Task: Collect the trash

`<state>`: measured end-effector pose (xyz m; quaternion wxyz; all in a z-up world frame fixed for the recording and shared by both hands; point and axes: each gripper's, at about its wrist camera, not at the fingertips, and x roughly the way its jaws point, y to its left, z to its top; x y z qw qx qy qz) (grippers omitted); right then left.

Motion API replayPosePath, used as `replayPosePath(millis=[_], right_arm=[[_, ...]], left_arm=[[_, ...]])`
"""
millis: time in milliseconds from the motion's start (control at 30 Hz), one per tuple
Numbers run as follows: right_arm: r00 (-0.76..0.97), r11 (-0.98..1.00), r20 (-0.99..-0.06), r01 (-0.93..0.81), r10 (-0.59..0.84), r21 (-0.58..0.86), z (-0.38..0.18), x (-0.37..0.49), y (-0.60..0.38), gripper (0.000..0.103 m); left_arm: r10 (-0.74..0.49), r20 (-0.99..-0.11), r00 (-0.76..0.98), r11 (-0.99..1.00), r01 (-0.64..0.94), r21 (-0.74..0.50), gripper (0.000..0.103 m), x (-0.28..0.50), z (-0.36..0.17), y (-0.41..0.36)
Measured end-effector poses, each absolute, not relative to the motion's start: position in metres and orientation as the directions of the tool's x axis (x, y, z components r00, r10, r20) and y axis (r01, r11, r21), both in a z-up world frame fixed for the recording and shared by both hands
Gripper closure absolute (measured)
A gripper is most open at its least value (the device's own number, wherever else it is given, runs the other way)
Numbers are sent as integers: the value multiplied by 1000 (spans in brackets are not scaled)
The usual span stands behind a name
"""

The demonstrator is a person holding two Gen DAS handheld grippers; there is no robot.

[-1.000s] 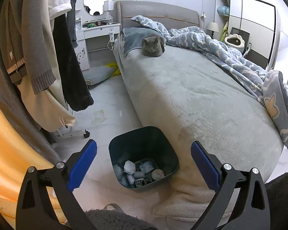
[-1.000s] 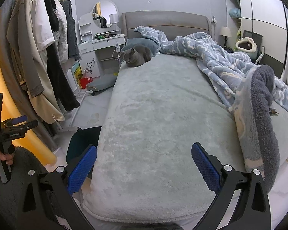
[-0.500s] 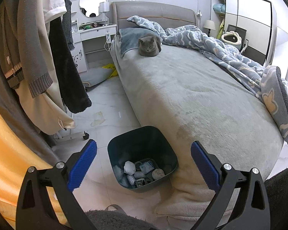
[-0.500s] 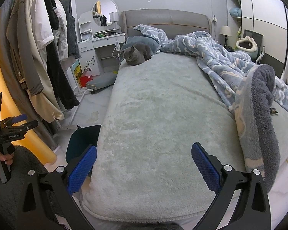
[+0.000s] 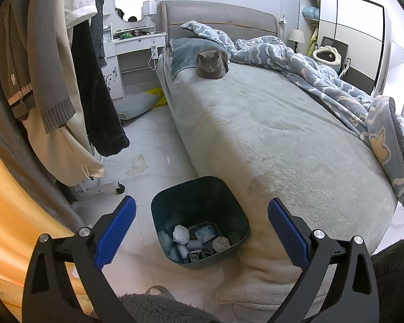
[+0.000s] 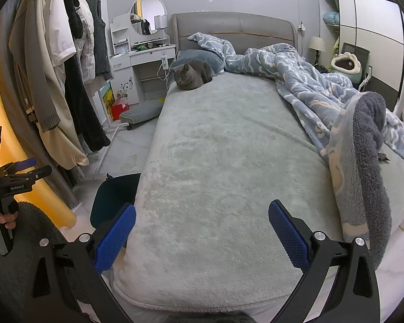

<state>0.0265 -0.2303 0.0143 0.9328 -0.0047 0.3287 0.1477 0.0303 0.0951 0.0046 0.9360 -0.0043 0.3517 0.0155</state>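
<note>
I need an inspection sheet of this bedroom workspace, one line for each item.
Surface: pale tiled floor beside the bed.
Job's things: dark bin at the bed's foot corner, wrappers and crumpled tissues inside; a flat scrap lies on the floor.
Clutter: hanging clothes, rumpled blanket.
Grippers: left gripper open, empty; right gripper open, empty.
Cables: white charger lead hanging at the desk.
Surroundings: grey cat on the bed, mirror, wardrobe.

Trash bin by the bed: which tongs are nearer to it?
Left. The left tongs hover open above the trash bin; the right tongs hang over the bed beside it.
</note>
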Motion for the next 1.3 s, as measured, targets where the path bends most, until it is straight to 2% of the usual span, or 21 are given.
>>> replayPosePath(millis=[1300], right_arm=[[737, 957, -621, -280, 267, 78, 14, 28, -234, 3]], left_arm=[[31, -663, 748, 999, -41, 0, 3, 31, 3, 95]])
